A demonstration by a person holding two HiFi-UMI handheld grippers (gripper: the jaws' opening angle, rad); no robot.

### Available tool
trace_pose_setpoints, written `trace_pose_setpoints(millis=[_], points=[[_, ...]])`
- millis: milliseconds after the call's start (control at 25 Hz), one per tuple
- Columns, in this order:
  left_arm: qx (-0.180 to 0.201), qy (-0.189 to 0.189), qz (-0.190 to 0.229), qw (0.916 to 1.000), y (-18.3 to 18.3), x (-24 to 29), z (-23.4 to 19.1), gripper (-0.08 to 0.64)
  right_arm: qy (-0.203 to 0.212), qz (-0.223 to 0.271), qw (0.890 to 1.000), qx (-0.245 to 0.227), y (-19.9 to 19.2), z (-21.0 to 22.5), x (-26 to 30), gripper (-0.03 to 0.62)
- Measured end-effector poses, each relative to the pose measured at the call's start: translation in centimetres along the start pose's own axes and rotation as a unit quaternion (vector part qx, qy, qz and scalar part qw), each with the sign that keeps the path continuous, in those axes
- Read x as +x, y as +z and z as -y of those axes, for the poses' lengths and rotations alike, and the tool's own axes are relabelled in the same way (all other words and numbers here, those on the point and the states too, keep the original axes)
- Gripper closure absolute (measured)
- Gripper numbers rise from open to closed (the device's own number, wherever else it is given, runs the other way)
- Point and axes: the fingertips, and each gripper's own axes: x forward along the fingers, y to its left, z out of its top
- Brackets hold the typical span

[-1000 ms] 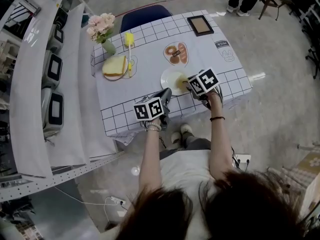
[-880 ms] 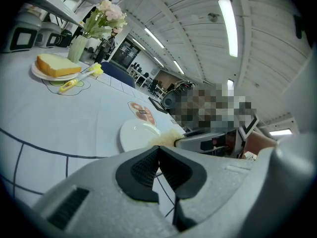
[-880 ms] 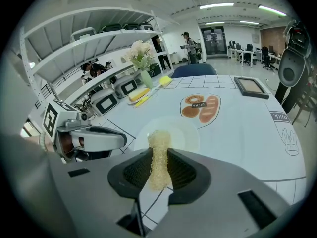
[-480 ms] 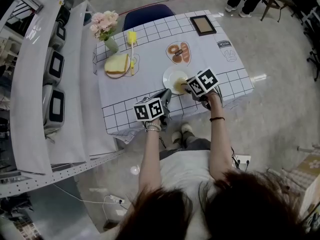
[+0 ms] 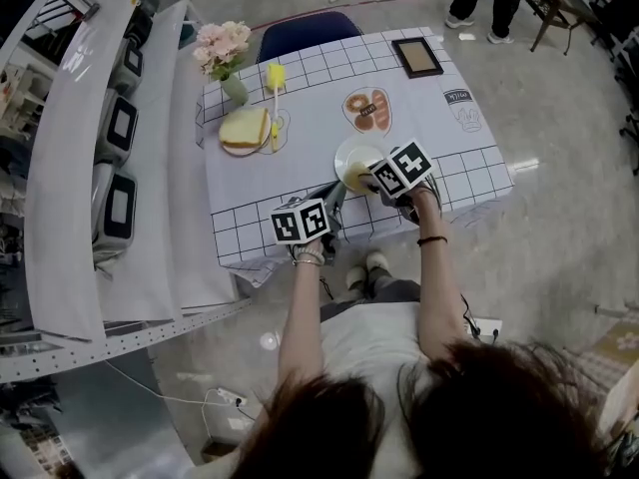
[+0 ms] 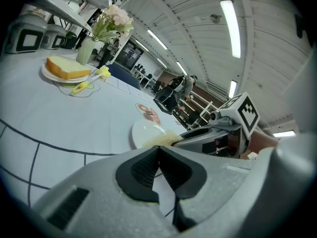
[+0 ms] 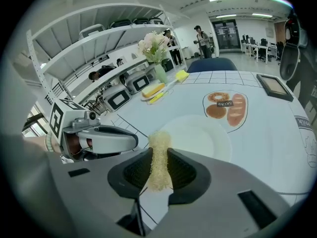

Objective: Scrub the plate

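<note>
- The white plate was seen on the table, near its near edge and right of the middle.
- A pale yellow scrubber was clamped between the jaws of the right gripper, with its tip set at the plate's near rim.
- The left gripper was held just beside the right one, over the table's near edge, left of the plate. Its jaws were pressed together with nothing between them.
- A bread picture was printed on the cloth just beyond the plate.
- A slice of bread on a small dish and a yellow brush were found toward the far left corner, with a vase of flowers at that corner.
- A picture frame was laid near the far right corner.
</note>
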Motion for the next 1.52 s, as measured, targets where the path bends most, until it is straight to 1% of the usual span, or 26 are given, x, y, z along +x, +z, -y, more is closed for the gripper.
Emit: trace_pose_setpoints(millis=[280, 680, 880, 1000, 1080, 1200, 1320, 1400, 1520], points=[[-0.003, 0.011, 0.006, 0.9999, 0.6, -0.3, -0.8, 0.549, 0.016, 0.005, 1.000, -0.006, 1.1, -0.6, 1.0, 0.512], [-0.008, 0.020, 0.016, 0.9997, 1.3, -0.5, -1.7, 0.549, 0.015, 0.016, 1.000, -0.009, 2.2, -0.2, 1.7, 0.512], [-0.011, 0.023, 0.016, 0.9996, 1.4, -0.2, -1.9, 0.549, 0.017, 0.019, 1.000, -0.002, 2.4, 0.2, 1.9, 0.512], [-0.011, 0.021, 0.021, 0.9995, 2.2, -0.2, -1.6, 0.549, 0.024, 0.022, 0.999, 0.001, 2.7, 0.2, 1.8, 0.512], [-0.002, 0.017, 0.028, 0.9995, 3.3, -0.2, -1.3, 0.549, 0.034, 0.029, 0.999, -0.002, 3.5, 0.1, 1.5, 0.512], [0.016, 0.013, 0.043, 0.9989, 5.2, -0.8, -0.8, 0.549, 0.044, 0.046, 0.998, -0.019, 4.9, 0.1, 0.5, 0.512], [0.043, 0.017, 0.062, 0.9970, 6.5, -1.8, -0.3, 0.549, 0.045, 0.071, 0.995, -0.056, 5.9, 0.1, -1.0, 0.512], [0.063, 0.020, 0.079, 0.9947, 7.4, -2.5, 0.0, 0.549, 0.048, 0.114, 0.990, -0.066, 7.0, 0.0, -2.3, 0.512], [0.087, 0.016, 0.106, 0.9904, 8.8, -3.2, 1.3, 0.549, 0.064, 0.191, 0.977, -0.063, 8.5, -0.6, -4.3, 0.512]])
